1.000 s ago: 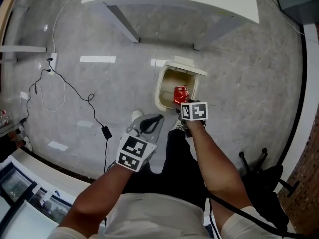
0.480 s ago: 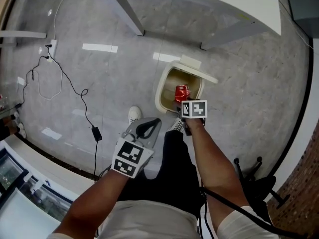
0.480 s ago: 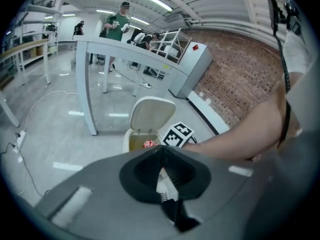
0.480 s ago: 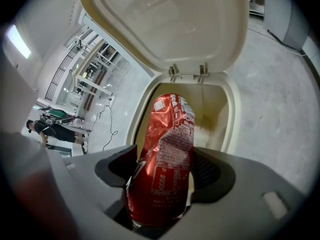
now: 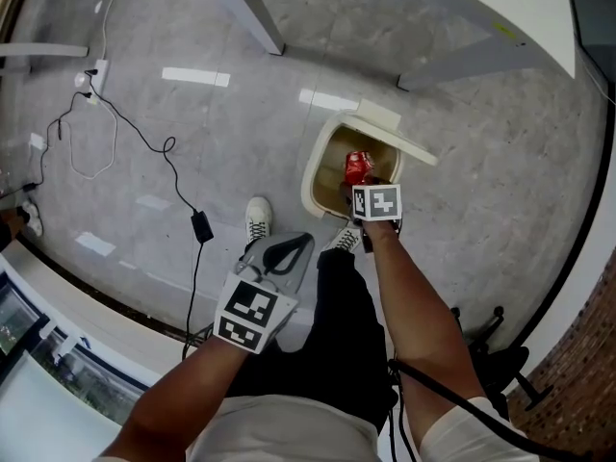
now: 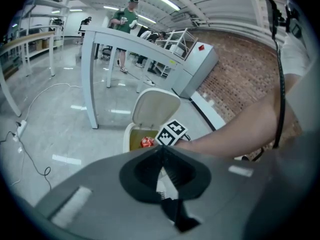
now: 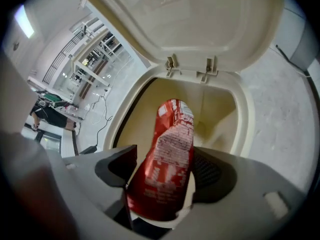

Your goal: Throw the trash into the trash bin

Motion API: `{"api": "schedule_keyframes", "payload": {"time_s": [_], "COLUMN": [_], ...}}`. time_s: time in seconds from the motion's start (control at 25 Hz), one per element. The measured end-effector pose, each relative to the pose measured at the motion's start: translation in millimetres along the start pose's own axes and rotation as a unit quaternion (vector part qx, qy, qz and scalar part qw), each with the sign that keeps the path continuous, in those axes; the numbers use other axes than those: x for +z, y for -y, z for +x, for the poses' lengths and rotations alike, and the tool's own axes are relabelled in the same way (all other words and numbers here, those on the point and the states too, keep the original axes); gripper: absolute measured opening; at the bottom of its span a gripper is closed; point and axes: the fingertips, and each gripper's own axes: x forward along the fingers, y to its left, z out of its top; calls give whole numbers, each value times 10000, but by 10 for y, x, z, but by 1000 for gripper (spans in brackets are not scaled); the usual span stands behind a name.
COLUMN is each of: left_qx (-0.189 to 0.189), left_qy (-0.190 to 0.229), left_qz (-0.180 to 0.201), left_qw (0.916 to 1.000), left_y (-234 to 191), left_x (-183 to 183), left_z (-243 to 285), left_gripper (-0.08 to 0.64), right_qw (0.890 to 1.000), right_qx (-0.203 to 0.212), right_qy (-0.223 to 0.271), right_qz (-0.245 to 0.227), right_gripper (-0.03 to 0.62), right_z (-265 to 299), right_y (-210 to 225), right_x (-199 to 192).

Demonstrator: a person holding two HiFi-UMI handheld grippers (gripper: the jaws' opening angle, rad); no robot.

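A crushed red can (image 7: 167,159) sits between the jaws of my right gripper (image 7: 165,176), which is shut on it. The can (image 5: 358,167) hangs over the mouth of a cream trash bin (image 5: 322,166) whose lid (image 5: 390,133) stands open; in the right gripper view the bin's rim (image 7: 245,119) and raised lid (image 7: 190,19) fill the frame. My left gripper (image 5: 279,253) hangs lower left of the bin, jaws shut on nothing. In the left gripper view the left gripper (image 6: 161,156) points toward the bin (image 6: 131,134) and the red can (image 6: 146,142).
A white table (image 5: 433,8) stands beyond the bin, its legs (image 5: 260,12) on the grey floor. A black cable with a power adapter (image 5: 201,226) trails at left. The person's shoes (image 5: 258,221) stand just before the bin. A chair base (image 5: 481,335) lies at lower right.
My right gripper has sunk with the can, deeper over the bin's mouth. The left gripper has dropped a little too. The view has shifted, so bin and table sit further right.
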Motion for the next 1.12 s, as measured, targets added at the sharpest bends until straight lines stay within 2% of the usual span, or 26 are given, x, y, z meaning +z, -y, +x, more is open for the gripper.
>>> {"api": "schedule_keyframes", "payload": {"time_s": [0.2, 0.56, 0.68, 0.8, 0.92, 1.12], "left_qx": [22, -48, -81, -43, -19, -271], "left_qy": [-2, 230, 286, 344, 497, 547], "left_qz": [-63, 34, 86, 168, 280, 415], "left_qw": [10000, 9997, 9995, 9993, 9984, 9973], "left_y": [-30, -70, -101, -172, -224, -201], "left_x": [-25, 170, 229, 311, 452, 538], "left_z": [-39, -164, -258, -329, -433, -661], "left_gripper": [8, 8, 8, 8, 8, 8], "right_qw": [9998, 9991, 9990, 9988, 9978, 9927], "right_qx": [-58, -178, -243, -257, -102, 120], "right_qy": [-112, -68, 51, 262, 560, 1064], "right_qz": [-178, -368, -373, -335, -351, -554], "right_gripper": [334, 333, 307, 212, 2, 2], "right_z": [-26, -295, -430, -603, -846, -1443], "right_y": [-31, -104, -156, -243, -432, -818], "right_x": [-64, -100, -60, 24, 149, 335]}}
